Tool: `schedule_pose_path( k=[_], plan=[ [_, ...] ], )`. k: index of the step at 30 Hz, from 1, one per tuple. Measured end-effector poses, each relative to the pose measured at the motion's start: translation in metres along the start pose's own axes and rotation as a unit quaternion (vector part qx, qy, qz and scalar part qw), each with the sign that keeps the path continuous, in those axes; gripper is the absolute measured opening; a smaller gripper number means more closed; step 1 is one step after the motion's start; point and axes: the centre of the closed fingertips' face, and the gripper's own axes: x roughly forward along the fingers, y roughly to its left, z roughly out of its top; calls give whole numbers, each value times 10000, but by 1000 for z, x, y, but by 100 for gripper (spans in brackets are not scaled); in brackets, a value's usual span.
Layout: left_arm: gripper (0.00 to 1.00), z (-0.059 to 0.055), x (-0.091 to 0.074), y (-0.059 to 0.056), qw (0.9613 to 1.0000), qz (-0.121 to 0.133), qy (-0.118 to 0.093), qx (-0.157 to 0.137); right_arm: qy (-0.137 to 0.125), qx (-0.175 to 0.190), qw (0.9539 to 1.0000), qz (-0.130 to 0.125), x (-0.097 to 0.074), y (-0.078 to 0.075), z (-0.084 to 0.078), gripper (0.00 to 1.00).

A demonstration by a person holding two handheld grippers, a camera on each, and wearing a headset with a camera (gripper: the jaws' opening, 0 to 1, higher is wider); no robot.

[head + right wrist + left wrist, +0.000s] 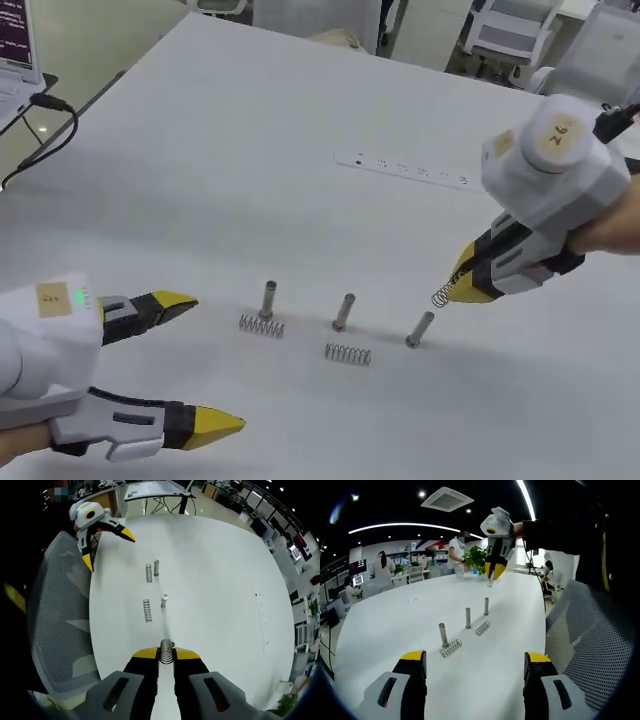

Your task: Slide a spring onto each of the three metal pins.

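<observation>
The right gripper (pixel 455 290) clamps one spring (pixel 443 295) at its tips, just above the rightmost of three upright metal pins (pixel 344 311). Two loose springs (pixel 347 353) lie on the table (pixel 250 150) beside the other pins. The left gripper (pixel 215 362) hangs with jaws spread wide, empty. Springs likely light, bendy, roll-prone: pinch mid-coil, gently.

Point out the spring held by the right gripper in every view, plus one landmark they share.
Head view: held spring right of centre, at the right gripper's yellow tips, just above the rightmost pin.
Left gripper view: held spring upper centre, hanging from the right gripper's tips.
Right gripper view: held spring bottom centre, between that view's own jaws.
Shared landmark: the middle pin.
</observation>
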Motion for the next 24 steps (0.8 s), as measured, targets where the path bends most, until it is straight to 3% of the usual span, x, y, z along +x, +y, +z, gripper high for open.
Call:
schedule_pose_path(
  k=[10,24],
  plan=[
    [79,0,1,0,10000,-1,-21,-16,326,-33,9994,110,15,-8,-11,8],
    [77,1,2,-1,10000,-50,-41,-34,447,14,9987,230,27,-11,-15,8]
  ],
)
